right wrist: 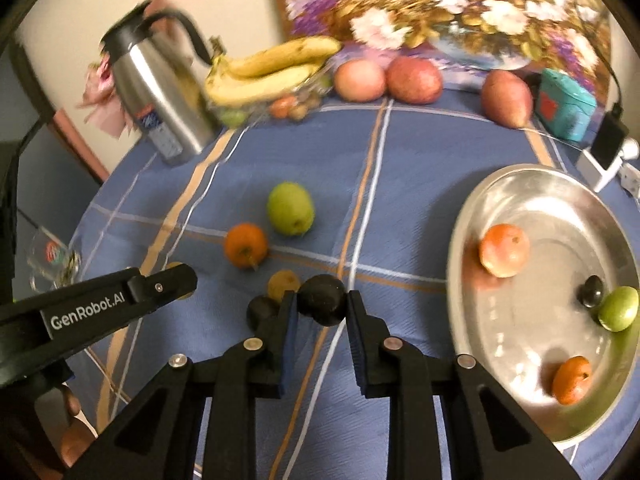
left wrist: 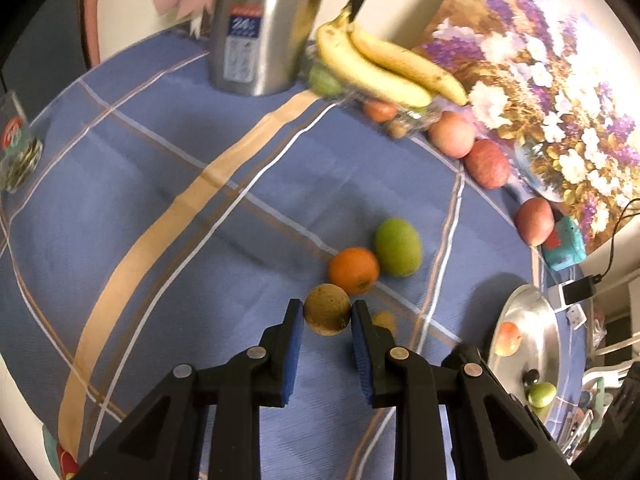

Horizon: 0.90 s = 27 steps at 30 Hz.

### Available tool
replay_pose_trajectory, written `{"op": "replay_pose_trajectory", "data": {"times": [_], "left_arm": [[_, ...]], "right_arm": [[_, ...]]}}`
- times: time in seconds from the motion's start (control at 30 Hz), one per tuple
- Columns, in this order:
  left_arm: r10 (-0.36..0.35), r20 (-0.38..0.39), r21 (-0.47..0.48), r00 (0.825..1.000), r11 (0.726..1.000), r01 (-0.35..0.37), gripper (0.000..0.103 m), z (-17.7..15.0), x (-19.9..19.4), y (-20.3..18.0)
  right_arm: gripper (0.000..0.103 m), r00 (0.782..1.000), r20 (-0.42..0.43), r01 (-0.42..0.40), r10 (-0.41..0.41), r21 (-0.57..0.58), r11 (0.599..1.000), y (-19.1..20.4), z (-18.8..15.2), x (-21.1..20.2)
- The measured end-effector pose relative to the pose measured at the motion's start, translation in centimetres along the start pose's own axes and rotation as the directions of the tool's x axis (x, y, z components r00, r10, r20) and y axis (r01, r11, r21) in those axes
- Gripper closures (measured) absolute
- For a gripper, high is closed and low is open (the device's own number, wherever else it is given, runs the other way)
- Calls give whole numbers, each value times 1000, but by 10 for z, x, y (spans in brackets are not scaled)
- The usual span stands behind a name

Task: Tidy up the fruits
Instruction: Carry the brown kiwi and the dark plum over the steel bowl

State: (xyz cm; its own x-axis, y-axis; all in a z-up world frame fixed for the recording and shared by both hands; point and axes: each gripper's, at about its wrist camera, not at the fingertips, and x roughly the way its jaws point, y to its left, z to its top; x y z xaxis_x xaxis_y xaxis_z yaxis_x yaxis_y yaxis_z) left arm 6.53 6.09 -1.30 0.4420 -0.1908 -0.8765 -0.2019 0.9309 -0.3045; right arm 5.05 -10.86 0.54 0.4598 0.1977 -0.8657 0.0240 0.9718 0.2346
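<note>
Both grippers have something pinched at their tips, above the blue checked tablecloth (left wrist: 168, 184). The left gripper (left wrist: 327, 314) is closed on a small round brown fruit (left wrist: 326, 309), clamped between its blue pads, and the right gripper (right wrist: 322, 304) is closed on a small dark round fruit (right wrist: 322, 300) in the same way. What matters for the next move, I would judge, is where the steel tray (right wrist: 560, 216) lies: it sits to the right of both pairs of tongs, just beside the right gripper and well apart from the left one, so the right hand looks the nearer to deliver. The tray already holds a reddish apple (right wrist: 504, 250), a green fruit (right wrist: 618, 308), an orange (right wrist: 571, 380) and a small dark fruit (right wrist: 592, 291). Loose on the cloth ahead of the tongs lie another orange (left wrist: 354, 271) touching a green pear-like fruit (left wrist: 397, 247), with a small yellowish fruit (right wrist: 282, 285) close to the right gripper's fingers. Both held fruits are round, so neither has a long axis to line up. At the far edge, bananas (left wrist: 380, 68) rest over a clear dish beside a steel jug (left wrist: 260, 28).
</note>
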Motion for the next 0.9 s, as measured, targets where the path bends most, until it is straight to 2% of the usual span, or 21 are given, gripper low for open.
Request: {"op": "replay_pose_trajectory", "data": {"times": [0.27,0.53,0.73,0.9], "left_arm": [[-22,25,70,999,997,20,77,11,0,-40],[-71,20,180,997,981,67,77,1,4,-84],[-136,-2,271,991,954,131,77,-14,-3,-118],[-167,-30,376,986,912,166,77,-34,-4,-151]], "right_arm": [[78,995,18,90,-93,143,986,-45,14,-25],[78,983,19,170,-183,282,944,-98,16,-42],[78,976,57,176,-209,355,918,-124,16,-58],[78,969,69,193,-236,382,904,-140,11,-72]]}}
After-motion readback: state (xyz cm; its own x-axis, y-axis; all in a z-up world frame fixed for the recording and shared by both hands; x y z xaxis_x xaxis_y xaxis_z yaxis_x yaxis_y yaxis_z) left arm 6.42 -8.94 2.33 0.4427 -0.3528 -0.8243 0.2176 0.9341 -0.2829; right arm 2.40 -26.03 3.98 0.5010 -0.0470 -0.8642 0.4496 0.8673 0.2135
